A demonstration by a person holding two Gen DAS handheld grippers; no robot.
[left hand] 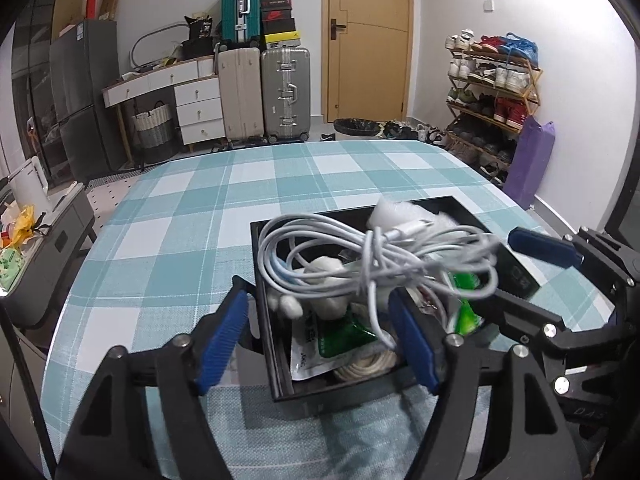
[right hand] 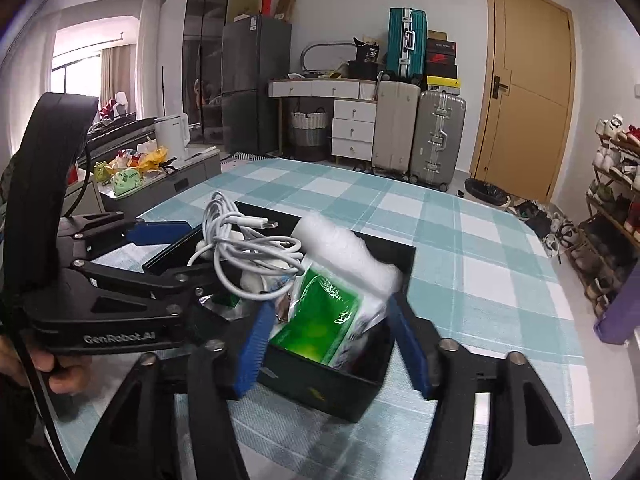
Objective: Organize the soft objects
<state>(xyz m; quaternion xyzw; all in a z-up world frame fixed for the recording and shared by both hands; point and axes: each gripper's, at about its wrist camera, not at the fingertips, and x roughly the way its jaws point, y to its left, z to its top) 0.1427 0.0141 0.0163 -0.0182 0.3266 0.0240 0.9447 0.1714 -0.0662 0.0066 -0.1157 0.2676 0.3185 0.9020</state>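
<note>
A: Status check. Black box [left hand: 280, 360] sits at the lower centre of both views on the checked tablecloth [left hand: 180, 208]. White cable bundle [left hand: 376, 256] is piled on top of it and rides above the rim. In the right wrist view a white roll [right hand: 344, 256] and a green packet [right hand: 320, 320] stick up out of the near corner.

B: Jaws?

A: Left gripper [left hand: 320, 340] stands wide, pads clear of the cable. Right gripper [right hand: 328, 340] is wide too, straddling the box corner, with the green packet between the fingers but no pad pressing on it (motion blur there, so it's a close call).

B: Advice for this step?

A: My read: the drop is done, so back out straight. Cable loops hang near the left gripper's right pad and could snag it. After that, press the pile down below the rim.

B: Blind spots?

A: The box floor is buried. The small white lumps under the cable can't be identified. The text on the packet is unreadable. The box's far wall is hidden behind the roll.
</note>
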